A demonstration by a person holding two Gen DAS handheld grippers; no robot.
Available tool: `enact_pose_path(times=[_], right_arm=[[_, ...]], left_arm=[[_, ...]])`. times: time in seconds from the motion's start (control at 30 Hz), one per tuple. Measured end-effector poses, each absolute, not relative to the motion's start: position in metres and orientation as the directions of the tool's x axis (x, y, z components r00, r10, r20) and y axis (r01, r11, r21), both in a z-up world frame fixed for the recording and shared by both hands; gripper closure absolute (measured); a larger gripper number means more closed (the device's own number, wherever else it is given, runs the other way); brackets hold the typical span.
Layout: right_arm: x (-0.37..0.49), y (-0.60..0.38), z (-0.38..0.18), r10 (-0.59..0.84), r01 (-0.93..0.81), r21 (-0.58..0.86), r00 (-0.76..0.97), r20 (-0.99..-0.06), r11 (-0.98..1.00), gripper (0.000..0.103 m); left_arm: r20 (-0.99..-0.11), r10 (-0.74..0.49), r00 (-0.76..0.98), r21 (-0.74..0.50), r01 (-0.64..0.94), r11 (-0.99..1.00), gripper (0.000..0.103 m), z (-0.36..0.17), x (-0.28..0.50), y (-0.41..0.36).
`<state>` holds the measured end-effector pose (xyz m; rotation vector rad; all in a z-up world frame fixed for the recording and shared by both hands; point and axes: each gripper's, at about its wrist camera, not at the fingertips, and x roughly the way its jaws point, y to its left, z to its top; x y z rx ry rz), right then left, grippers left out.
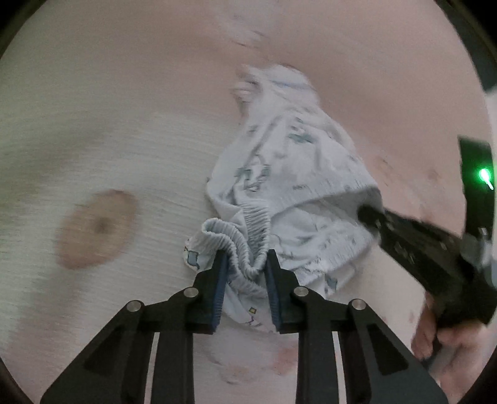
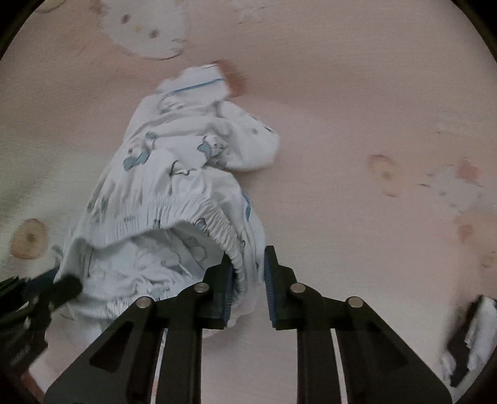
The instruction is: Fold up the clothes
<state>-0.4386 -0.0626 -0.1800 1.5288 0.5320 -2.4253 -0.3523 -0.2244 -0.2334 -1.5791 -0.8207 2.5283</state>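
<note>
Small white pants with a pale blue animal print (image 1: 279, 174) lie crumpled on a pink patterned sheet (image 1: 372, 77). My left gripper (image 1: 245, 264) has its jaws around the gathered elastic waistband, with cloth bunched between the blue pads. My right gripper (image 2: 248, 261) holds the other side of the waistband (image 2: 230, 245) between its pads. The pants (image 2: 174, 174) stretch away from it, legs toward the top. The right gripper also shows in the left wrist view (image 1: 369, 214), at the garment's right edge. The left gripper shows in the right wrist view (image 2: 65, 286), at the lower left.
The sheet (image 2: 357, 108) has brown round prints (image 1: 93, 227) and faint cartoon shapes (image 2: 149, 28). A person's hand (image 1: 447, 342) holds the right gripper, whose body carries a green light (image 1: 484, 175). A dark and white object (image 2: 469, 338) lies at the lower right edge.
</note>
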Motion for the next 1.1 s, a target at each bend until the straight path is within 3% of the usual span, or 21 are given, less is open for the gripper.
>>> enact_pose_path(times=[0.13,0.27,0.5,0.67,0.97,1.1], right_arm=[[-0.420,-0.016,-0.161,0.071,0.315,-0.250,-0.485,-0.872,-0.916,0.087],[-0.383,0.052,-0.129,0.081,0.216,-0.206,-0.475,-0.876,-0.955,0.087],[-0.288,0.136,-0.125,0.037,0.085,-0.067,-0.320,-0.947,-0.994,0.086],[-0.231,0.169,-0.139,0.049,0.010,-0.054,-0.284,-0.957,-0.998,0.086],[-0.179,0.186,-0.123,0.028,0.005,-0.031,-0.311,-0.950,-0.999,0.085],[-0.177,0.181,-0.134,0.042,0.067,-0.068,-0.334,-0.942,-0.995,0.058]], left_arm=[[-0.775,0.432,-0.462,-0.524,0.086,-0.848,0.078,-0.226,-0.353,-0.195],[-0.742,0.507,-0.439,-0.546,-0.042,-0.837,0.078,-0.217,-0.346,-0.166],[-0.809,0.499,-0.310,-0.449,-0.220,-0.866,0.077,-0.224,-0.321,-0.091],[-0.849,0.486,-0.207,-0.407,-0.330,-0.852,0.057,-0.238,-0.283,-0.034],[-0.908,0.320,-0.271,-0.285,-0.162,-0.945,0.043,-0.247,-0.240,0.004],[-0.923,0.234,-0.305,-0.225,-0.067,-0.972,0.043,-0.249,-0.223,0.018]])
